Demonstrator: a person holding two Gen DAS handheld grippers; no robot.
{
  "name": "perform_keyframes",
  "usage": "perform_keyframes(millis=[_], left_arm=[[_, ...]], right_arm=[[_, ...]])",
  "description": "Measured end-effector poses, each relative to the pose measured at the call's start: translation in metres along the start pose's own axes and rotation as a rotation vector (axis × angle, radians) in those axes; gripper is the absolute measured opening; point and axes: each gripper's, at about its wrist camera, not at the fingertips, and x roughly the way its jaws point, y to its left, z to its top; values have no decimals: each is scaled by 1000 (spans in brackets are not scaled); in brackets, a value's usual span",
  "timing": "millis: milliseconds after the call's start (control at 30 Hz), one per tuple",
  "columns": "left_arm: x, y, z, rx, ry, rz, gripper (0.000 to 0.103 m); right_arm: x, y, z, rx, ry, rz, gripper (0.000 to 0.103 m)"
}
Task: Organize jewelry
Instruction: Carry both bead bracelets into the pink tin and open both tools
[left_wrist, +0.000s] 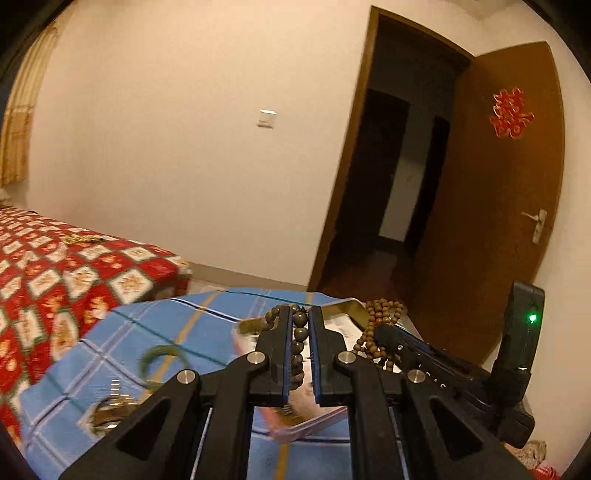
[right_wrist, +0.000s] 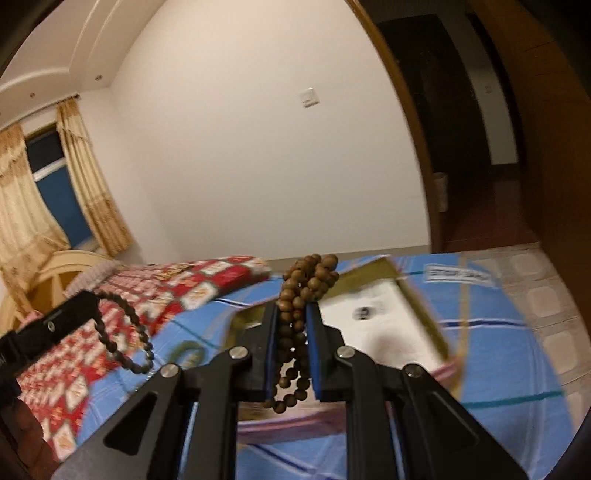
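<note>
Left wrist view: left gripper (left_wrist: 299, 314) pinches a dark bead bracelet (left_wrist: 298, 341); right gripper (right_wrist: 291, 310) clamps light wooden beads (right_wrist: 295, 295) above an open box (right_wrist: 384, 314). No writing is legible.

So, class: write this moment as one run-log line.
left gripper: shut on dark large-bead bracelet | right gripper: shut on light-brown small-bead wooden strand | both above blue checked cloth

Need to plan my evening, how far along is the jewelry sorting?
Nothing clearly stowed yet. In hand: left gripper holds a dark bead bracelet, right gripper a light wooden bead strand, both above the open box. Left: green bangle on the blue cloth.
</note>
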Motion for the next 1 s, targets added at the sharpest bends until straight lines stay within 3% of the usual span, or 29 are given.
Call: perform_keyframes(millis=[167, 333, 700, 767, 800, 867, 933, 1000], left_arm=[[41, -22, -12, 52, 55, 24, 8], [67, -28, -22, 40, 116, 61, 8], [91, -27, -47, 48, 169, 114, 8], [92, -28, -48, 45, 178, 115, 18], [92, -26, -48, 40, 181, 125, 27], [91, -25, -49, 33, 176, 147, 77], [83, -23, -48, 16, 126, 169, 82], [82, -22, -48, 7, 114, 171, 83]], right_arm=[[8, -19, 1, -12, 35, -51, 18], [25, -15, -2, -58, 90, -62, 18], [33, -28, -6, -44, 158, -78, 21], [33, -28, -6, -41, 162, -87, 31], [30, -28, -5, -37, 151, -86, 42], [23, -29, -2, -28, 105, -98, 50], [14, -35, 1, 3, 47, -115, 72], [9, -39, 2, 23, 17, -141, 76]])
